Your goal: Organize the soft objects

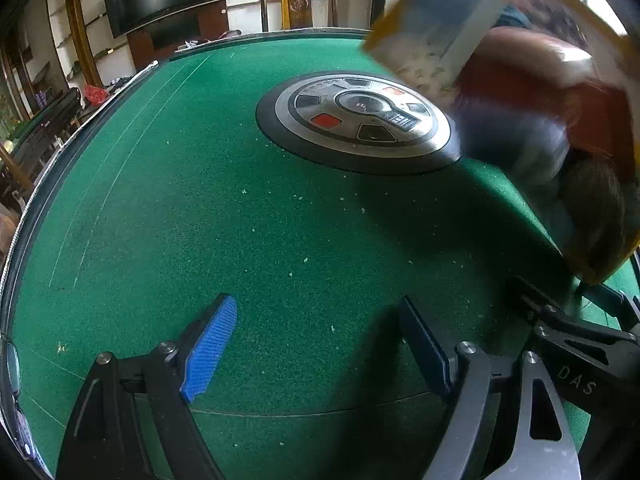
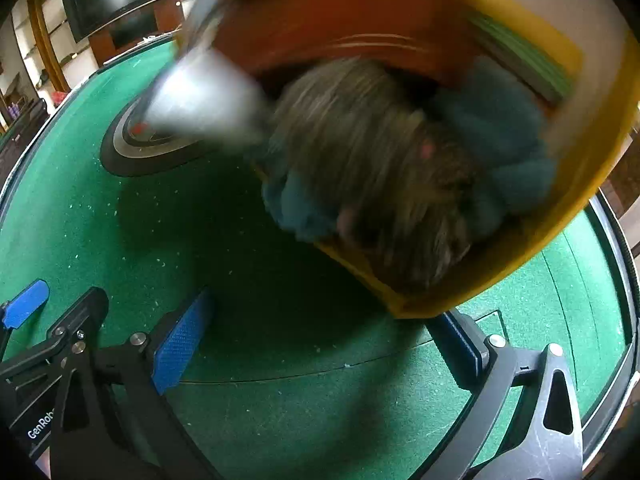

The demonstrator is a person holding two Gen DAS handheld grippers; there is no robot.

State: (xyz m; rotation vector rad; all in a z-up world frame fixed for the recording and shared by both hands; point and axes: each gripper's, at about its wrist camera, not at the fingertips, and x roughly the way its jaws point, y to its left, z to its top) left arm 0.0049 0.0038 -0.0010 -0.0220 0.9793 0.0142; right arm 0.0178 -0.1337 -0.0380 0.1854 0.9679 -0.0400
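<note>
a blurred yellow plastic bin (image 2: 592,184) hangs tilted above the green felt worktop (image 2: 120,220), its opening toward the right camera. inside it lie a grey-brown furry soft toy (image 2: 372,176), a teal fluffy cloth (image 2: 496,128) and an orange-red soft thing (image 2: 340,12). the left tool (image 1: 320,344) and the right tool (image 2: 320,344) both stand wide apart and grasp nothing. a round grey control panel (image 1: 360,120) sits in the middle of the worktop.

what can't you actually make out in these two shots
- Yellow bin, right wrist view: motion blur; the furry brown and teal things inside cannot be identified.
- Same bin, left wrist view: blurred, cut off by the right edge.
- What holds the bin: out of frame.
- Centre panel markings: too small.
</note>
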